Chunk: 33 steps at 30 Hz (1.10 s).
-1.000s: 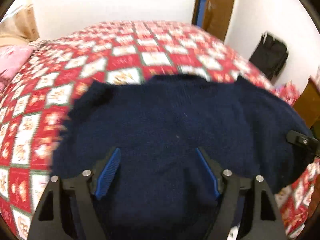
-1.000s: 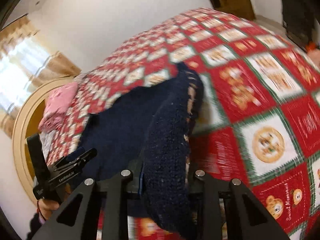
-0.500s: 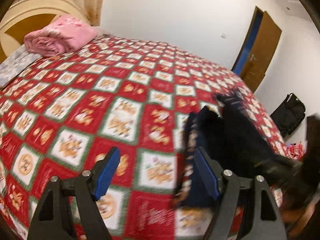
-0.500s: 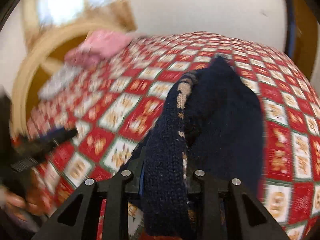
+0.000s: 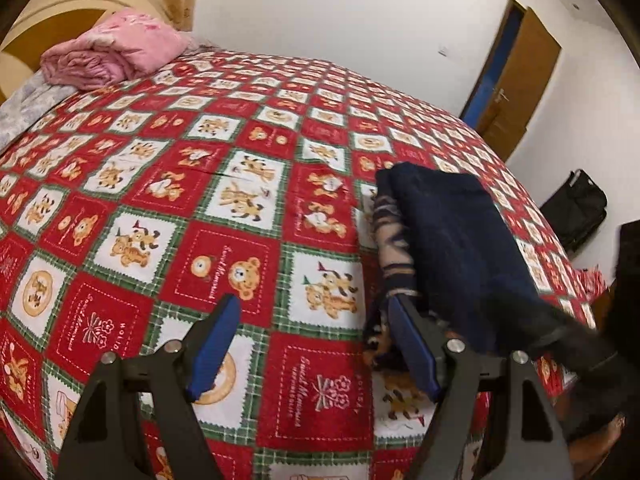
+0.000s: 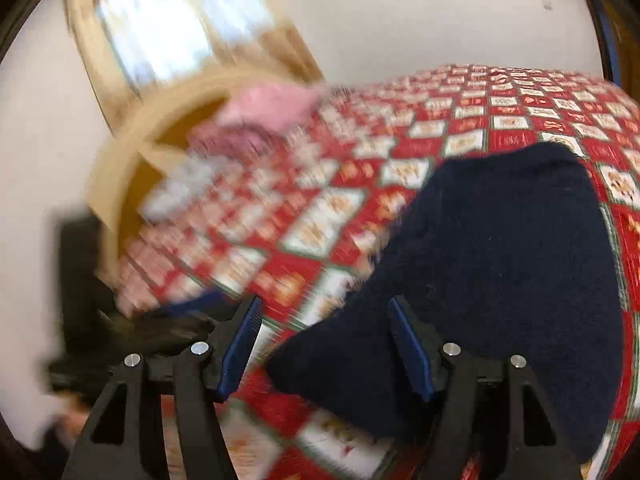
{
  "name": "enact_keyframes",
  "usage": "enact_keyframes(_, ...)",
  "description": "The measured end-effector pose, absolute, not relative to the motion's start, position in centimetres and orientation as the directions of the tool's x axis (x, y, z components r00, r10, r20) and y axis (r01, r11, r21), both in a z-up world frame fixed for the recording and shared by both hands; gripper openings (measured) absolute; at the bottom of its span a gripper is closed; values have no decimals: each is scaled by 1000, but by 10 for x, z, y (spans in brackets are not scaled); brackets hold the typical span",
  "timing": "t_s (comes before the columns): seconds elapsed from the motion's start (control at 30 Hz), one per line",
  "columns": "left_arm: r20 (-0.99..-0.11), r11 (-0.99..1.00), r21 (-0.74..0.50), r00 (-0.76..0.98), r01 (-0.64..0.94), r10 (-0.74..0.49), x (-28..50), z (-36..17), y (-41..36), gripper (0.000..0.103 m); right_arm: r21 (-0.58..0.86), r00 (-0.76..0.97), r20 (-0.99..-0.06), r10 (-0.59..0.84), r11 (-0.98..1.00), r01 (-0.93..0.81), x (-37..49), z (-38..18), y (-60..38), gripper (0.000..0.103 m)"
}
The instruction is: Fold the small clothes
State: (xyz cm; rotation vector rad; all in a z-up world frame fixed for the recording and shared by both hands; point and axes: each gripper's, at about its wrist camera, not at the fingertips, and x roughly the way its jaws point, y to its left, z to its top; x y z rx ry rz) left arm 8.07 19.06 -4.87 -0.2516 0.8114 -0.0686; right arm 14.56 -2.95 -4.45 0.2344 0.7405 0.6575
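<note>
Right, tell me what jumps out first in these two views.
The red bedspread with its teddy-bear squares fills both views. On it, toward the right in the left wrist view, lies the folded navy sweater, a patterned edge showing along its left side. The left gripper and right gripper both stand open, and a pink bundle sits by the headboard.

Bare bedspread lies left of the folded sweater.

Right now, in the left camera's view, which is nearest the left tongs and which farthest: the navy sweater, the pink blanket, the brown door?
1. Navy sweater: right, beside the left tongs.
2. Pink blanket: far left, near the headboard.
3. Brown door: far right, beyond the bed.
Blanket versus door is close.
</note>
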Motion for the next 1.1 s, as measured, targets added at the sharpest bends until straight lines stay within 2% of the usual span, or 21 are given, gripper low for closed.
enact_keyframes(0.07,-702,970,-243,693,-19,-163,78,-45,189,79,435,610,-512,605,795,-423,133,-31,-63,63)
enact_keyframes(0.1,-700,971,-238,696,-18,-159,77,-44,188,79,376,673,-549,496,866,-331,123,-30,-90,48)
enact_keyframes(0.17,-691,974,-226,707,-15,-149,76,-38,180,79,347,685,-569,454,888,-301,123,-32,-99,25)
enact_keyframes(0.23,-682,972,-232,708,28,-184,77,-34,165,79,311,695,-644,320,940,-144,123,-54,-138,25)
enact_keyframes(0.27,-678,970,-235,705,60,-208,78,-32,154,79,311,695,-644,320,940,-144,123,-54,-138,25)
enact_keyframes(0.37,-681,970,-206,694,126,-235,82,-32,122,79,472,647,-657,387,880,-48,125,-82,-166,26)
enact_keyframes(0.5,-752,974,-190,620,120,-224,105,-56,96,79,482,647,-649,400,874,-57,125,-91,-163,26)
enact_keyframes(0.53,-776,982,-164,602,93,-187,111,-64,95,79,451,609,-696,380,892,-40,130,-105,-151,26)
enact_keyframes(0.6,-811,990,-136,569,47,-138,119,-78,97,81,402,602,-716,353,914,-57,125,-114,-145,26)
enact_keyframes(0.63,-819,986,-162,552,39,-156,122,-84,101,81,373,613,-715,335,925,-70,122,-114,-143,26)
enact_keyframes(0.7,-819,982,-187,548,26,-170,122,-87,104,83,353,612,-723,321,933,-72,119,-115,-141,26)
enact_keyframes(0.77,-819,987,-158,555,26,-145,121,-87,102,88,381,605,-723,335,923,-56,122,-116,-147,26)
enact_keyframes(1.0,-799,998,-51,598,41,-66,104,-69,95,87,381,555,-756,347,923,-58,121,-99,-159,28)
enact_keyframes(1.1,-763,998,-6,645,55,-41,99,-55,94,87,349,650,-693,312,934,-76,110,-68,-170,29)
